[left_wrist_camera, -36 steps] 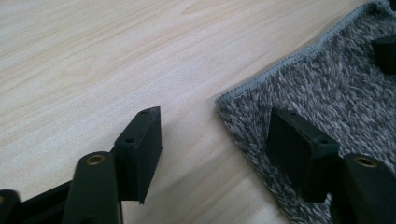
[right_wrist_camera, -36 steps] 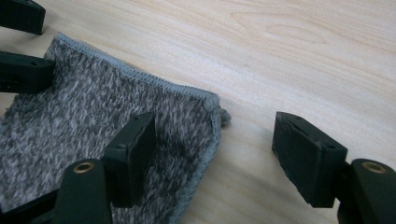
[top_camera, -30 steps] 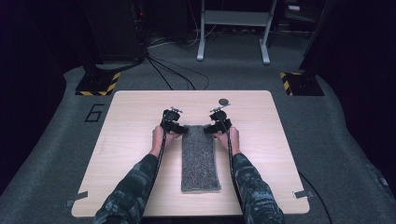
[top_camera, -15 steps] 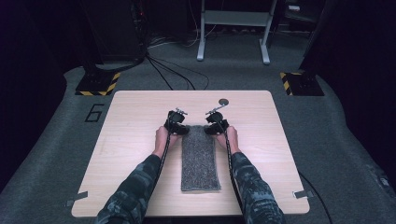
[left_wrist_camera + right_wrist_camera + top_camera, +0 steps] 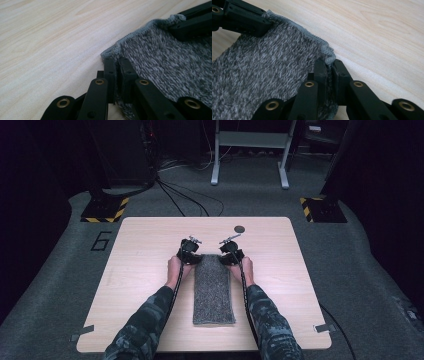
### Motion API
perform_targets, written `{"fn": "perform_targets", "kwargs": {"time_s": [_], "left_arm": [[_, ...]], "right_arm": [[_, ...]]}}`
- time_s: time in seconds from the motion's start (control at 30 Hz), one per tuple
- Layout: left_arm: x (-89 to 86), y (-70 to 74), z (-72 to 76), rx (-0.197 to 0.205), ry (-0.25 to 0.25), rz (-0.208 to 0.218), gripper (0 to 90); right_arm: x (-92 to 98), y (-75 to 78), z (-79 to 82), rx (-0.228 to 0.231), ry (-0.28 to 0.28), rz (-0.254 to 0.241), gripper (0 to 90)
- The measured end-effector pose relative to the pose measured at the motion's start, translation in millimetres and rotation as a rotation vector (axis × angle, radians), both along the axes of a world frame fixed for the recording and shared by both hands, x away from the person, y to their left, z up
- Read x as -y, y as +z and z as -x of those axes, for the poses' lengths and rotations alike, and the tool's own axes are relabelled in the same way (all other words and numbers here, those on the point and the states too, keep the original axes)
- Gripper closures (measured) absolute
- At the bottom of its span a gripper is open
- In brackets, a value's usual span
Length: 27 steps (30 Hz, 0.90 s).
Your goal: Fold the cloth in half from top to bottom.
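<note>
table [image 5: 150,270]: a pale wood-grain top is filling the middle of the high view, with dark carpet lying all round it.
towel [image 5: 214,290]: a folded, speckled grey knit cloth is lying in the lower centre of the high view, a long narrow strip with a plain stitched hem showing along its far edge in both gripper views.
long axis: the strip is running from the bottom of the frame up toward its centre, so the short far edge is lying crosswise between the two grippers.
left gripper [image 5: 190,256]: it is sitting just left of centre in the high view, at the far left corner of the towel; its jaws have just been closing and are now pinching that corner [image 5: 113,53], the fabric bunching between them.
right gripper [image 5: 231,256]: it is sitting just right of centre, at the far right corner; its jaws have also just been closing and are now gripping the puckered hem [image 5: 329,55] there.
which hand is nearer: neither, as each is holding its own corner and they are standing level with each other.
what the next move is turning on: judging by the grips, the free length is lying toward the bottom of the frame, so a lift would likely be carrying the far edge back along that axis.
small disc [image 5: 240,228]: a dark round thing is resting above and right of the grippers, well apart from the towel.
</note>
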State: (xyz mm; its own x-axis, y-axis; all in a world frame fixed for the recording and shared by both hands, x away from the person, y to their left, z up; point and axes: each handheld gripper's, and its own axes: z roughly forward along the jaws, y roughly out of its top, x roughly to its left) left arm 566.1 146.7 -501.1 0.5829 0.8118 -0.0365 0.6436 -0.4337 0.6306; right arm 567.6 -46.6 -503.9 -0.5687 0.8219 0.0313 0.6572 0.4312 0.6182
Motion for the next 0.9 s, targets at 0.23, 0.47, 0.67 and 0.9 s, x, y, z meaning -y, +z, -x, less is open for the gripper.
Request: {"fn": "perform_targets", "kwargs": {"time_s": [0.23, 0.47, 0.67, 0.9], "left_arm": [[-2.2, 11.2, 4.1, 0.042, -0.009, 0.021, 85.8], [-3.9, 27.3, 11.0, 0.105, -0.017, 0.027, 86.0], [-4.3, 41.6, 18.1, 0.164, -0.033, 0.021, 86.0], [-6.0, 59.0, 26.2, 0.219, -0.046, 0.041, 85.9]], "right_arm": [[4.0, 8.6, 5.3, 0.050, -0.010, -0.028, 84.5], [6.3, 23.6, 12.1, 0.097, -0.003, -0.065, 84.5], [10.9, 37.4, 18.7, 0.141, 0.001, -0.085, 84.4], [14.6, 56.2, 28.5, 0.206, 0.014, -0.085, 84.4]]}}
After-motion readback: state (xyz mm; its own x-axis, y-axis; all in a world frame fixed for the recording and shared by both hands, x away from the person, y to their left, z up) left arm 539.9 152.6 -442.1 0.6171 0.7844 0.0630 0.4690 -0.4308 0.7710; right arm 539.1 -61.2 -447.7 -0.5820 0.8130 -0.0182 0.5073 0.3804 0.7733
